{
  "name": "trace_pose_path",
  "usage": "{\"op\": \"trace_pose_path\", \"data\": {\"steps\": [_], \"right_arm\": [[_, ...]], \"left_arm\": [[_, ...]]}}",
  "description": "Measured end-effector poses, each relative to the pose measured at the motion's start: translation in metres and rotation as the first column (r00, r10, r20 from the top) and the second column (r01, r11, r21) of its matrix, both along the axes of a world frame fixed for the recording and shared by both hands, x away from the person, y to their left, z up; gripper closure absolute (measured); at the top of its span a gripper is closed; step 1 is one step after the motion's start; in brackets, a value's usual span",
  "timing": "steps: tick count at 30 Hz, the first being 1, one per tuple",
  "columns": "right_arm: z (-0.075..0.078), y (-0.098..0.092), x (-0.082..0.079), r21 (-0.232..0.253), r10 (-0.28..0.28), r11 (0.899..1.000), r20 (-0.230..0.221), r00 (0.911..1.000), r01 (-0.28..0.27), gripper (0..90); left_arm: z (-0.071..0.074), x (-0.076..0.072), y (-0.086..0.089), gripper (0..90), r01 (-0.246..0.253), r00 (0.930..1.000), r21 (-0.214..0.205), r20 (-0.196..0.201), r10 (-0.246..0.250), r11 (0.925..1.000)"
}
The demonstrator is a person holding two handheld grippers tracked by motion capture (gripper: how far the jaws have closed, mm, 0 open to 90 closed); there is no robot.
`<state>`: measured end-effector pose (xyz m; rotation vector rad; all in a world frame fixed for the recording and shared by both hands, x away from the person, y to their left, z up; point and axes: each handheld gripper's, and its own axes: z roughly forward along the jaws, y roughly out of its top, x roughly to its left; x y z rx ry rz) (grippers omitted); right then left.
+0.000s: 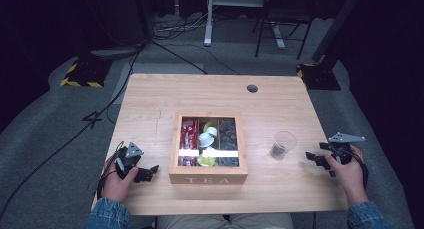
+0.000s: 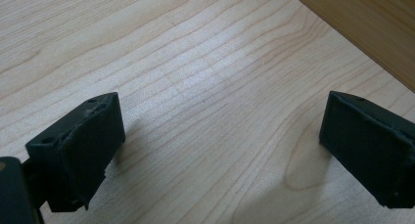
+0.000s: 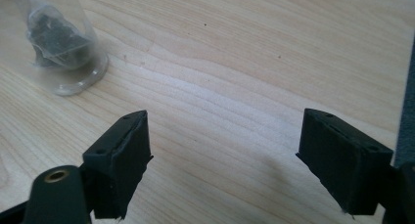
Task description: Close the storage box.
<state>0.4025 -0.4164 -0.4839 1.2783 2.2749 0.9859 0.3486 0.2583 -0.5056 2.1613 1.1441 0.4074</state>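
A wooden box (image 1: 208, 177) lettered TEA stands at the table's middle, its compartments holding red packets, white and yellow pods and dark bags. To its right a clear plastic cup (image 1: 282, 145) (image 3: 63, 48) holds a dark tea bag. My left gripper (image 1: 146, 173) (image 2: 220, 150) rests low over the table left of the box, jaws wide apart with bare wood between them. My right gripper (image 1: 314, 158) (image 3: 222, 160) sits right of the cup, open and empty, its jaws pointing toward the cup.
The box's side wall (image 2: 362, 23) rises at the upper right of the left gripper view. A round cable hole (image 1: 252, 88) marks the table's far side. The table's right edge (image 3: 408, 101) runs close beside my right gripper. Cables and stands lie on the floor beyond.
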Motion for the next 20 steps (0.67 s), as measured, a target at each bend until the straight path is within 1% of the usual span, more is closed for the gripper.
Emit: {"op": "trace_pose_path", "data": {"steps": [3, 6, 7, 8, 11, 17, 20], "right_arm": [[-0.008, 0.001, -0.001, -0.008, -0.013, 1.0, 0.003, 0.9999, 0.013, 19.2], [-0.014, 0.003, -0.002, -0.022, -0.009, 1.0, 0.017, 0.9998, 0.01, 17.0], [-0.016, 0.003, -0.002, -0.014, -0.014, 1.0, 0.021, 0.9997, 0.014, 16.8], [-0.019, 0.004, -0.003, -0.013, -0.022, 1.0, 0.036, 0.9991, 0.022, 15.9], [-0.019, 0.005, -0.003, -0.021, -0.024, 0.999, 0.045, 0.9987, 0.025, 15.2], [-0.02, 0.005, -0.003, -0.018, -0.028, 0.999, 0.042, 0.9987, 0.029, 14.0], [-0.02, 0.005, -0.003, -0.016, -0.028, 0.999, 0.042, 0.9987, 0.029, 14.0]], "left_arm": [[0.0, 0.0, 0.0, 3.4, -0.001, 1.0, 0.001, 0.001, 0.001, 1.0], [0.0, 0.0, 0.0, 3.4, 0.0, 1.0, 0.0, 0.0, 0.0, 1.0], [0.0, 0.0, 0.0, 3.4, -0.001, 1.0, 0.0, 0.001, 0.001, 1.0], [0.0, 0.0, 0.0, 3.4, -0.001, 1.0, 0.001, 0.001, 0.001, 1.0], [0.0, 0.0, 0.0, 3.4, 0.0, 1.0, 0.0, 0.001, 0.0, 1.0], [0.0, 0.0, 0.0, 3.3, -0.002, 1.0, 0.001, 0.001, 0.002, 1.0], [0.0, 0.0, -0.001, 2.5, -0.013, 0.9999, 0.007, 0.001, 0.013, 0.9999]]}}
